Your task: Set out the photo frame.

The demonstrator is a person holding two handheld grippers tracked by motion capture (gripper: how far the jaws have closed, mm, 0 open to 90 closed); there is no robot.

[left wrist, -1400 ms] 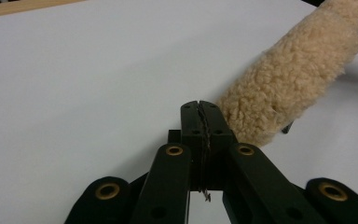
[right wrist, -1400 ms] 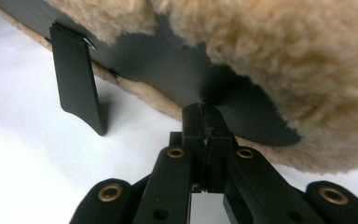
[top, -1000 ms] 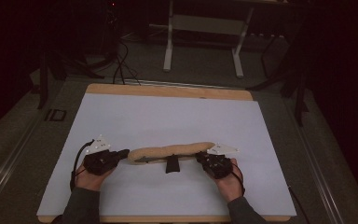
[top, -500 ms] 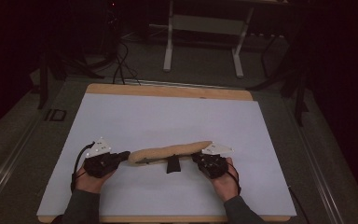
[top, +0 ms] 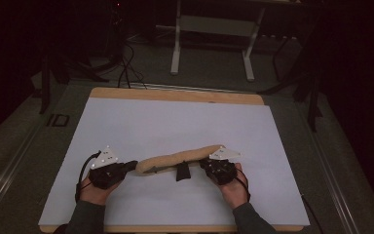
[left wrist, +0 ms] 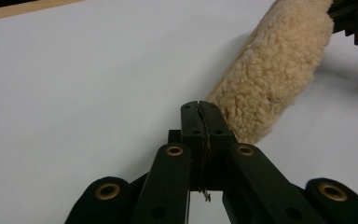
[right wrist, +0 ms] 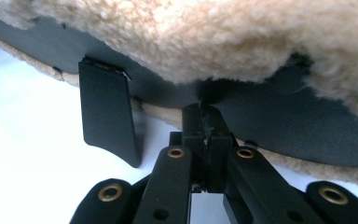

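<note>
Item: fleece pad, tan, long and narrow, with a black lining on its underside and a short black tab hanging from its near edge. Position: lying across the near half of the white table, spanning the space between the two grippers, its right end a little farther from the person than its left.

Left gripper: held in the left hand, pointing right toward the pad's left end. Jaws fully closed, pads pressed together with nothing visible between them in the left gripper view; the fleece end lies just beside the tips, to their right; contact cannot be told.

Right gripper: held in the right hand, at the pad's right end, grey plate on top. Jaws closed; in the right gripper view the tips meet at the lower edge of the black lining, under the fleece. Whether an edge is pinched cannot be told.

Tab: stands left of the jaws in the right gripper view, clear of them
</note>
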